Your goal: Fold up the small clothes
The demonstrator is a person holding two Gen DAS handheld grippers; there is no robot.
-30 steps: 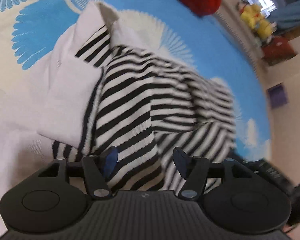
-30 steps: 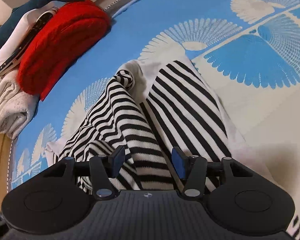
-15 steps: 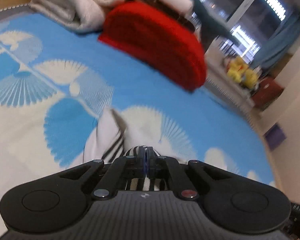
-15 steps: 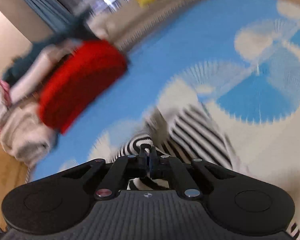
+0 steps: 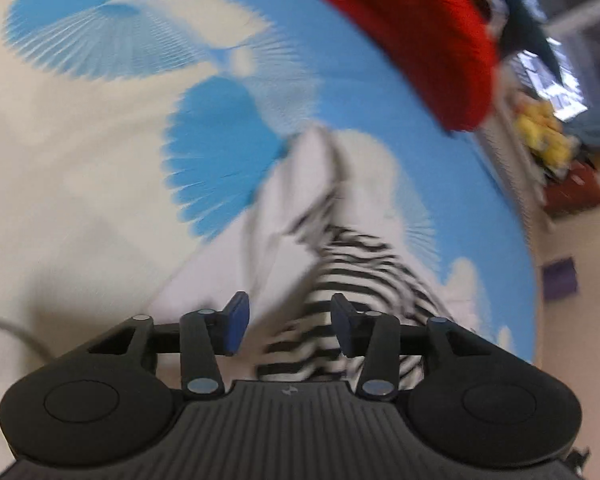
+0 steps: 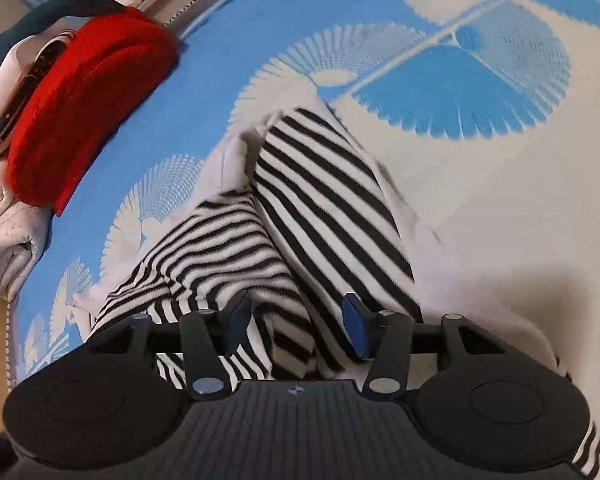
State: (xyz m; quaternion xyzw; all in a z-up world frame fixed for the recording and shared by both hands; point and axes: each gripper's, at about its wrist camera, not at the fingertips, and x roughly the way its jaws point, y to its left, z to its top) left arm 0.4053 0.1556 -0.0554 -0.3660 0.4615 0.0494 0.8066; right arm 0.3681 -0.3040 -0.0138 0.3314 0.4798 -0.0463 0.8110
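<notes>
Blue and cream fan-patterned bedding (image 6: 480, 184) fills both views, spread flat as the surface under the work. On it lies a small black-and-white striped garment (image 6: 320, 208), crumpled and partly folded, with plain white panels showing beside the stripes. In the right wrist view one striped panel runs up toward the top of the frame, while a second, finer-striped fold bunches to its left. In the left wrist view the same garment (image 5: 340, 264) appears blurred, its white part reaching toward a blue fan shape.

Near the far edge of the bedding sits a folded red knit (image 6: 80, 100), with a cream folded towel or blanket (image 6: 8, 248) just beside it and a dark teal cloth behind. The left wrist view also shows the red knit (image 5: 412, 32) and, beyond the bed, a blurred yellow soft toy (image 5: 544, 136).

The left tool (image 5: 288, 326) hangs above the garment's near end, its jaws opening, blue pads apart; striped cloth lies below the gap, but the pads do not press on it. The right tool (image 6: 296, 328) is likewise over the striped folds, jaws opening, pads clear of the cloth and gripping nothing.
</notes>
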